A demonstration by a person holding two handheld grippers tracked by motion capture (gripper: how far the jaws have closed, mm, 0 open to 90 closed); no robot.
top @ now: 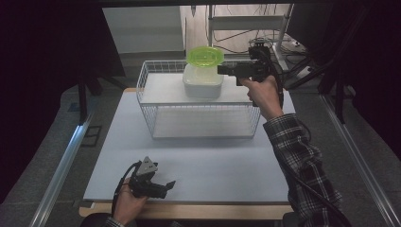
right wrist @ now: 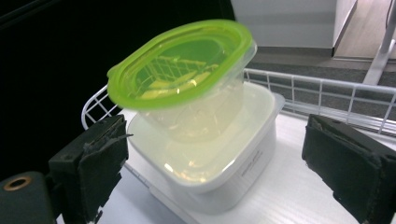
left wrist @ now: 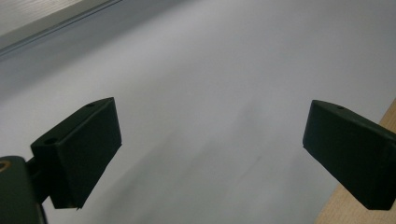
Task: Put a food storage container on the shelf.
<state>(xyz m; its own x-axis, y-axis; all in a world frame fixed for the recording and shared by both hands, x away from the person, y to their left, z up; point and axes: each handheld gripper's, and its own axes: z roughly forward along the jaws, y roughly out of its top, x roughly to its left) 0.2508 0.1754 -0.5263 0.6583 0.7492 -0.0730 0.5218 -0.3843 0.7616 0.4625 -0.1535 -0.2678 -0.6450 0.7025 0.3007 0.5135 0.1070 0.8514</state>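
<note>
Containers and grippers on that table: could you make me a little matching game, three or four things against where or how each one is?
Things:
1. green-lidded container
2. white tub
3. left gripper
4. right gripper

Descriptions:
A. on top of the wire basket
B. low over the near table, jaws open
C. tilted, sitting in another container
D. raised beside the containers, jaws open, holding nothing

Pairs: 1-C, 2-A, 3-B, 4-D
</note>
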